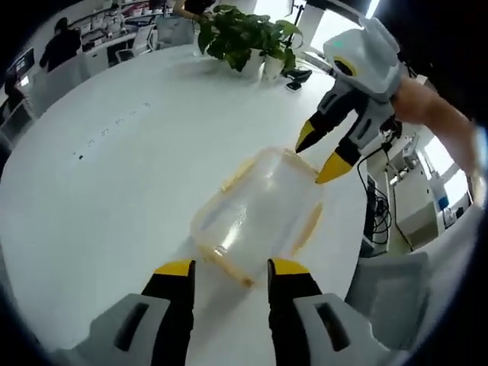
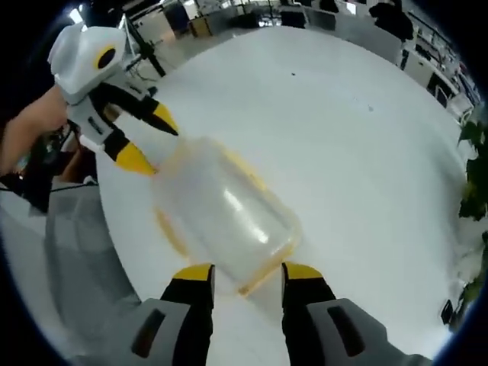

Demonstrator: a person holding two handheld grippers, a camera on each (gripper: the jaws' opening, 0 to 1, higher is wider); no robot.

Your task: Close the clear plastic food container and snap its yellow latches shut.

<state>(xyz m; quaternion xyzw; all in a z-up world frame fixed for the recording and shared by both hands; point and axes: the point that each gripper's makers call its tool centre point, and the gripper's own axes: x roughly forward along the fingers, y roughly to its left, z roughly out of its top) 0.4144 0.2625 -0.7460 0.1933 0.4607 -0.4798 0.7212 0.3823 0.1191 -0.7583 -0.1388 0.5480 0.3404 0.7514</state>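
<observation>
- Clear plastic food container (image 1: 259,217) sitting on the round white table (image 1: 114,168), close to the table's edge on the chair side, well apart from the potted plant (image 1: 248,34) at the far rim
- Lid apparently already seated on the container; yellow latches (image 1: 236,174) along its edges, whether snapped down or loose impossible to tell through the glare
- Left gripper (image 1: 229,268) poised just beside one short end of the container, jaws spread, nothing between them
- Right gripper (image 2: 248,271) at the opposite short end of the container (image 2: 225,213), jaws likewise parted and empty, tips near the rim but contact not certain
- Likely light and empty, thin-walled, somewhat flexible, slick on the smooth tabletop; liable to slide when a latch gets pushed, so best braced from one end while pressing from the other
- Best purchase judged to be on the yellow latch flaps, pressing down and inward against the wall
- Contents, if any, hard to make out; latch hinges blurred; table's far side cut off
</observation>
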